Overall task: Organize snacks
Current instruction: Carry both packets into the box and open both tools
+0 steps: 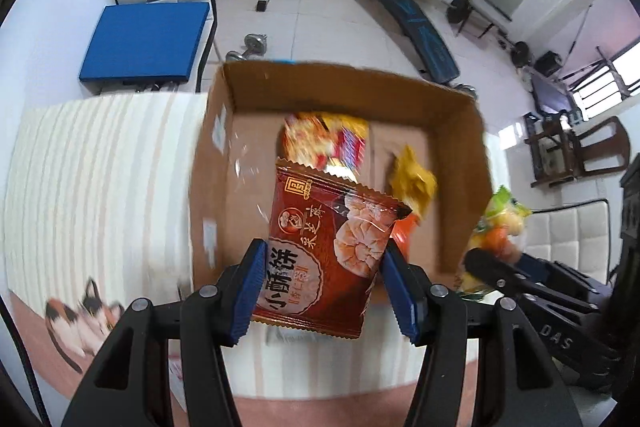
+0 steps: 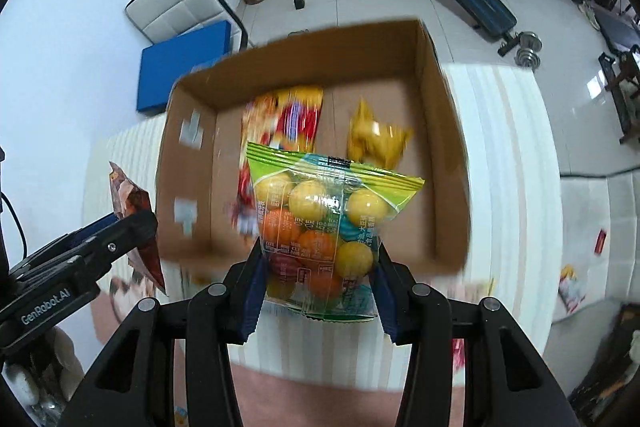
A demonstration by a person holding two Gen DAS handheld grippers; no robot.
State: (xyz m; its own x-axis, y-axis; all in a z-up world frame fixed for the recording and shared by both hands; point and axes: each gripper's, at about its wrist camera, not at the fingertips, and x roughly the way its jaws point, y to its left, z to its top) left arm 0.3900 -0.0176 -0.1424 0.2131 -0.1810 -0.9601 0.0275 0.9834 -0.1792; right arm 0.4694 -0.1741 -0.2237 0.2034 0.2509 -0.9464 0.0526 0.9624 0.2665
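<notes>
My left gripper is shut on a red-brown pastry packet, held upright over the near edge of an open cardboard box. My right gripper is shut on a clear green-topped bag of yellow and orange candy balls, held over the same box. Inside the box lie a red-yellow snack bag and a yellow wrapper; the left wrist view shows them too, the snack bag and the yellow wrapper. Each gripper shows at the edge of the other's view.
The box stands on a striped cloth on a table. Beyond are a white chair with a blue cushion, a weight bench and dumbbells. A snack packet lies on the floor at the right.
</notes>
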